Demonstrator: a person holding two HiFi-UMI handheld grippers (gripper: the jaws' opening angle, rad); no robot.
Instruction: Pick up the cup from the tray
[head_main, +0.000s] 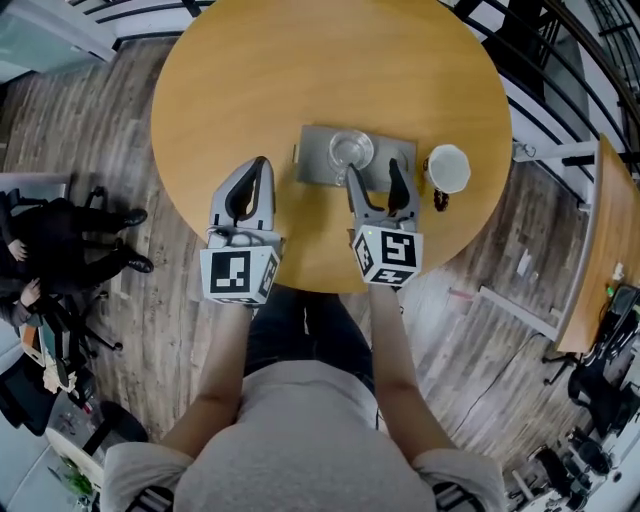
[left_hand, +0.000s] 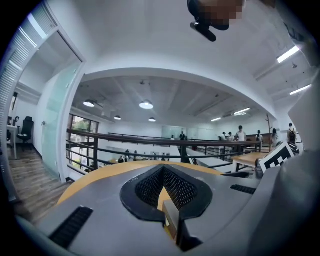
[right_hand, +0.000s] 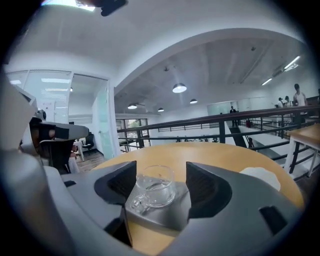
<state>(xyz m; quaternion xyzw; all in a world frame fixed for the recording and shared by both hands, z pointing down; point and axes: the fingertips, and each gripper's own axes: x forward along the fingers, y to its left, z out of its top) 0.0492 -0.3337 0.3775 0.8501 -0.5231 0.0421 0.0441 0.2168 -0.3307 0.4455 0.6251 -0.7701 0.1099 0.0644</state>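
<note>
Quick risk check from us. The cup (head_main: 351, 150) sits on the tray (head_main: 392, 170), a bit left of the tray's middle, roughly mid-table (head_main: 250, 80). The right gripper (head_main: 375, 172) is wide open w/ nothing in it. In its own view the cup lines up w/ the gap but sits out past the tips, so no contact yet afaict.

What could go wrong, imo:
- the handle (right_hand: 137, 202) sticks out on the near-left side; if the left-hand jaw comes in on that line it hits the handle first and spins or tips the cup instead of gripping the body
- it's clear glass, prob slick; a squeeze too high near the rim could let it pop out of the pads
- coming in too low, a jaw tip could catch the tray edge and shove tray + cup across the table; nothing's holding the tray, since the left gripper (head_main: 258, 165) is shut, empty, and off to the tray's left
- the white cup (head_main: 448, 168) is just beside the tray on the right; a wide swing could knock it

Orientation: cup is upright, mouth up, axis vertical; it's squat, so height isn't much of a long axis; the handle points back toward us and slightly left.
</note>
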